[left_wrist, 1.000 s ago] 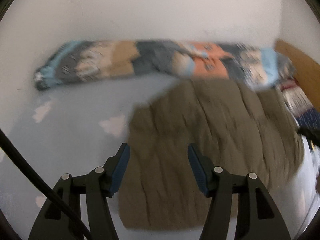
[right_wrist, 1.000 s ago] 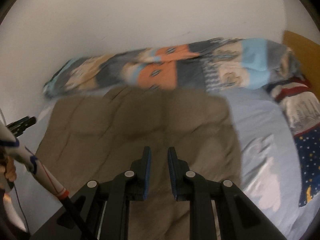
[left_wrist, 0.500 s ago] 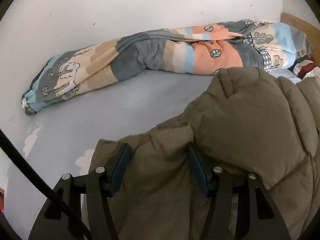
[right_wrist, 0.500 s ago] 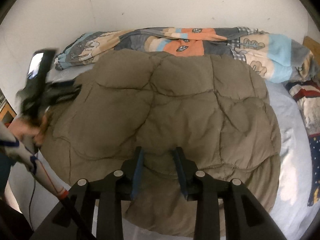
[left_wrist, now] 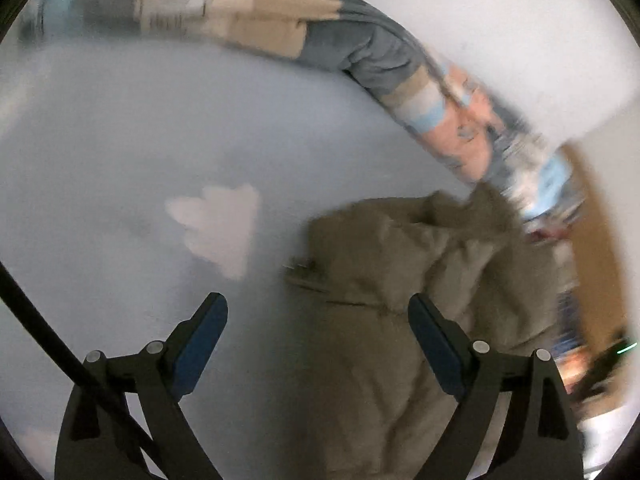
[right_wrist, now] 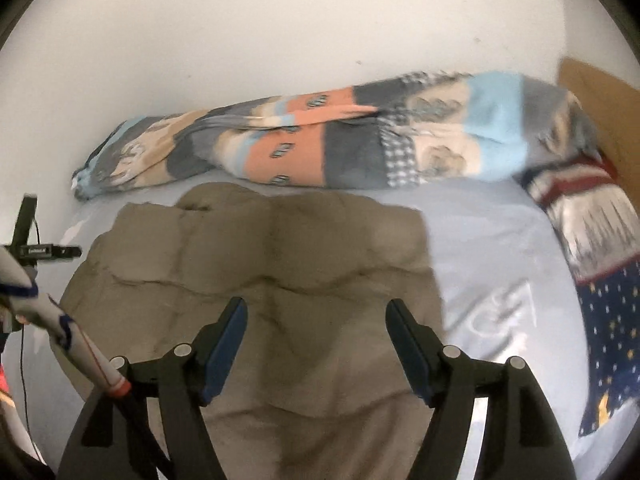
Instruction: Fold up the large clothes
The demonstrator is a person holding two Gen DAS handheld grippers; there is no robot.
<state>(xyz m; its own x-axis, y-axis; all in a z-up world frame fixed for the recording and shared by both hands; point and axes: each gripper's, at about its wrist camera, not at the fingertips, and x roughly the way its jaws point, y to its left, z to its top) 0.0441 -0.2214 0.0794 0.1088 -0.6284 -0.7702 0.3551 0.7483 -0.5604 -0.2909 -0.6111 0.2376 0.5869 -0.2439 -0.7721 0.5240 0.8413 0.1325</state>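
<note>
An olive-brown quilted padded jacket [right_wrist: 272, 264] lies spread on a pale blue bed sheet [right_wrist: 492, 264]. My right gripper [right_wrist: 316, 314] is open and empty, held above the jacket's near part. In the blurred left wrist view the jacket [left_wrist: 420, 288] lies bunched at the lower right. My left gripper [left_wrist: 318, 312] is wide open and empty, over the jacket's left edge and the bare sheet [left_wrist: 120, 152].
A rolled patchwork blanket [right_wrist: 340, 144] lies along the white wall at the back, also in the left wrist view [left_wrist: 360, 52]. A star-patterned pillow [right_wrist: 600, 280] and a wooden headboard [right_wrist: 600, 96] are at the right. The other gripper's handle [right_wrist: 36, 250] shows at the left.
Both grippers have opened and let go of the jacket. The jacket has dropped flat onto the bed. The left gripper has swung left and away, its view now blurred.
</note>
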